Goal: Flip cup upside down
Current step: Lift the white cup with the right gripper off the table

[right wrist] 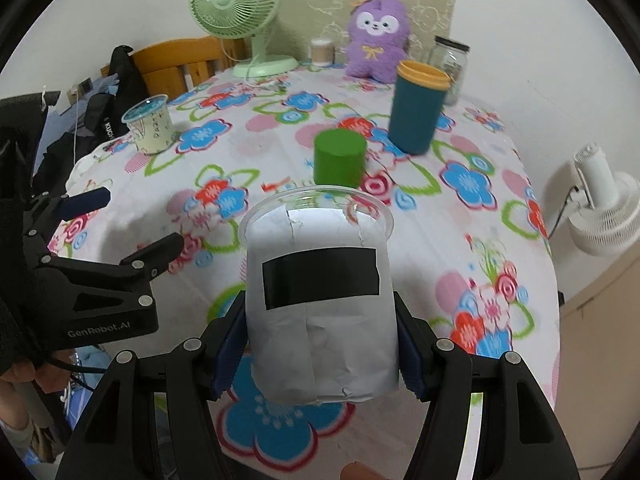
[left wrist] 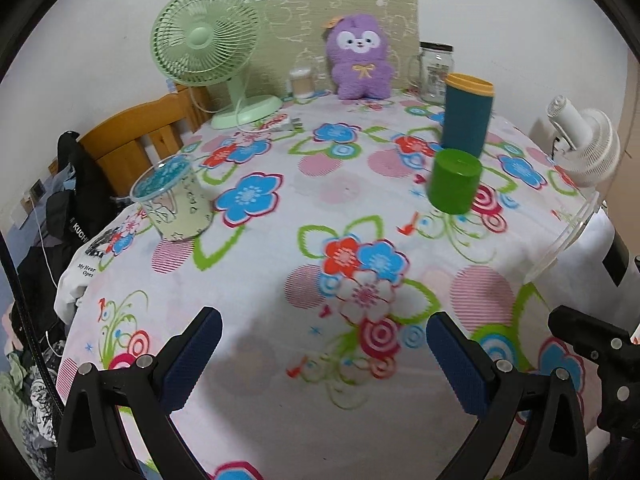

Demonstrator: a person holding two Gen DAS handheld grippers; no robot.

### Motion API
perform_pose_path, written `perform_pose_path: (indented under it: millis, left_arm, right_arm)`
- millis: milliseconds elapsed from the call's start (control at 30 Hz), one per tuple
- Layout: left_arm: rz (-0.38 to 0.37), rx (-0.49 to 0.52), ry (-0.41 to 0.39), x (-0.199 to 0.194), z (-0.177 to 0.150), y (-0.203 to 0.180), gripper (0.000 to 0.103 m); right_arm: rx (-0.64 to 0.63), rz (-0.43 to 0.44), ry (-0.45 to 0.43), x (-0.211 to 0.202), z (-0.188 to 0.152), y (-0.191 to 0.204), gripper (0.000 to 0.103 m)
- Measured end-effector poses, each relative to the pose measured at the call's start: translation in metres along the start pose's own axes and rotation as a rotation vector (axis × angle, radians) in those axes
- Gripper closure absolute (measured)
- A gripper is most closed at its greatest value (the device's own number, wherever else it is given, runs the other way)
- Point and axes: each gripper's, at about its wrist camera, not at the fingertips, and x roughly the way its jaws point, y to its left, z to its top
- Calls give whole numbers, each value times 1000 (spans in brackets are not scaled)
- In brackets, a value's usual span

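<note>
My right gripper (right wrist: 320, 344) is shut on a clear plastic cup (right wrist: 320, 300) wrapped in white paper with a black tape strip. The cup is held above the near part of the floral tablecloth (right wrist: 460, 240), its open rim pointing away from me and slightly up. The cup's rim and side show at the right edge of the left wrist view (left wrist: 572, 236). My left gripper (left wrist: 324, 340) is open and empty over the near table; it also shows at the left of the right wrist view (right wrist: 132, 224).
On the table stand a green cylinder (left wrist: 454, 186), a teal tumbler with a yellow rim (left wrist: 466, 114), a patterned cup with a clear lid (left wrist: 172, 200), a green fan (left wrist: 208, 48), a purple plush (left wrist: 362, 60) and a glass jar (left wrist: 436, 72). A white fan (right wrist: 604, 208) stands off the right edge.
</note>
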Motion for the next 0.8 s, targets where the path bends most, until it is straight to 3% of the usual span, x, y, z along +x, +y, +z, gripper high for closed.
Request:
perform_pose_path:
  millis: [633, 800]
  left_arm:
    - [-26, 59, 33, -3, -18, -34, 0]
    - [-26, 60, 34, -3, -18, -34, 0]
  right_arm:
    - [35, -33, 49, 8, -29, -16, 35]
    - [33, -25, 54, 8, -29, -17, 28]
